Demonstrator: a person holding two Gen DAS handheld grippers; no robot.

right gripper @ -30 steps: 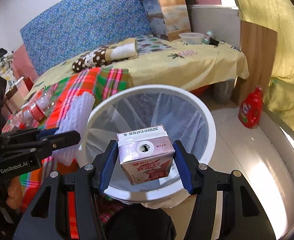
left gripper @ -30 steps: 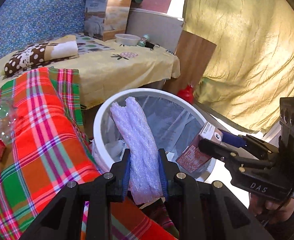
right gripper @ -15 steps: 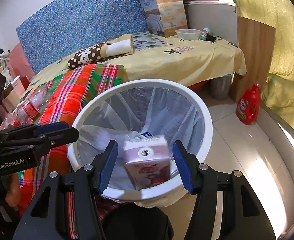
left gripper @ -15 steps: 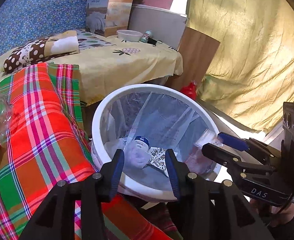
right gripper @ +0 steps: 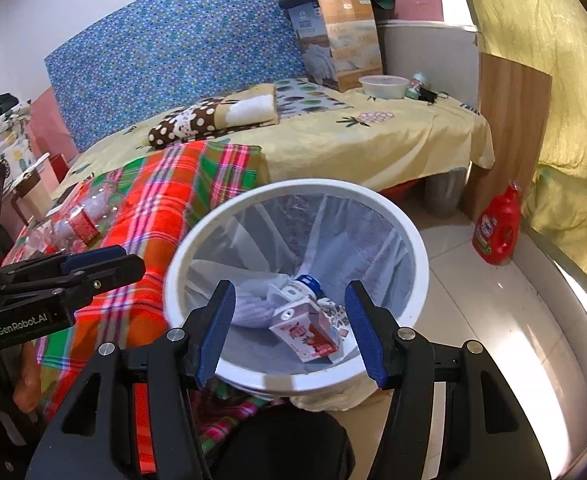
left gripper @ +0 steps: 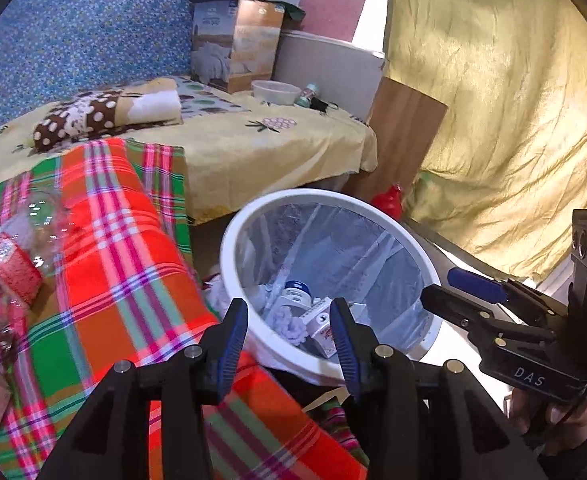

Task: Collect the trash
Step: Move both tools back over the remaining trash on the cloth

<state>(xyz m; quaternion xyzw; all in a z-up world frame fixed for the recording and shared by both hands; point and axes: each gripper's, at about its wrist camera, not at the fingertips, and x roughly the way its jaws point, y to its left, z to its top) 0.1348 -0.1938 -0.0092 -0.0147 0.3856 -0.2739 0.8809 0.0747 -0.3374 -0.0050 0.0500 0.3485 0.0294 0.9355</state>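
Both tongs, left (left gripper: 289,326) and right (right gripper: 289,312), gape above the bin (right gripper: 413,240).

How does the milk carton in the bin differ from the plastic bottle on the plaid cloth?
The milk carton lies inside the white bin, tilted among other trash; the plastic bottle lies on the plaid cloth, not yet collected. The carton is opaque and boxy with pink print; the bottle is clear and rounded with a red label. Neither is held: both grippers are open.
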